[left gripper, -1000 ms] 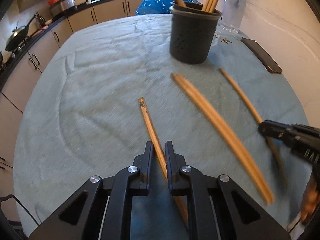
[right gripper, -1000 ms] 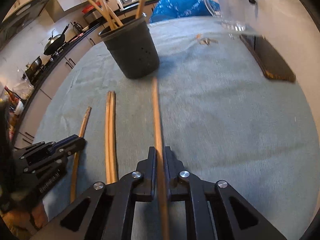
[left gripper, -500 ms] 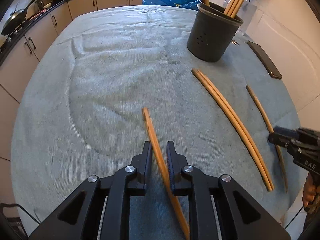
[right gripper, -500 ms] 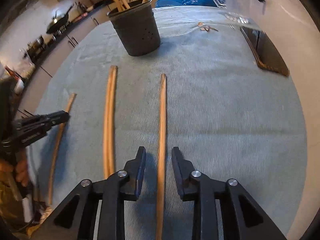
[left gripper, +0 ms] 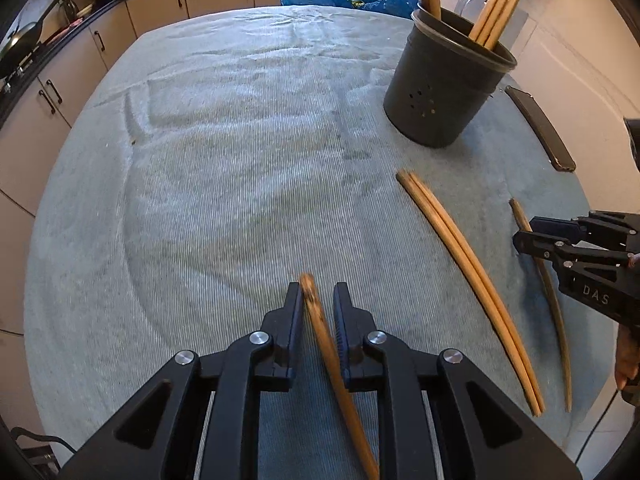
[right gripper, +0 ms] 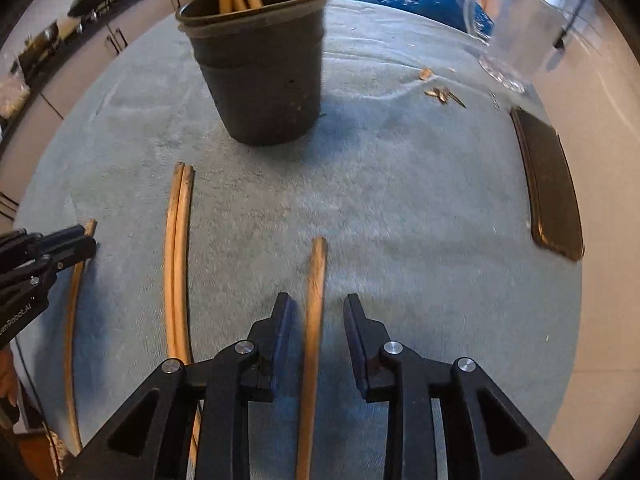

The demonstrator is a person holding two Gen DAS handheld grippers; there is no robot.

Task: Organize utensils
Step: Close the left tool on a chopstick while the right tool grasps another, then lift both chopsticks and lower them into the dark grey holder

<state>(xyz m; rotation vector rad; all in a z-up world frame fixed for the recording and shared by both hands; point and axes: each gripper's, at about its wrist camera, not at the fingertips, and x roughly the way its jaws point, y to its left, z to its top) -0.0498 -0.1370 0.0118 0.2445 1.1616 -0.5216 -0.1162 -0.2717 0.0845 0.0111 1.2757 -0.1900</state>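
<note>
Meanwhile, the left gripper stands narrowed around a loose chopstick on the grey-green tablecloth, though whether its pads actually press the wood cannot be told. The right gripper straddles another chopstick with daylight either side, unheld. Both apparently line up sticks for the dark holder, already part-filled, beside a lying pair.

both grippers: black angular fingers, blue inner pads, silver screws; white lettering on their sides.
</note>
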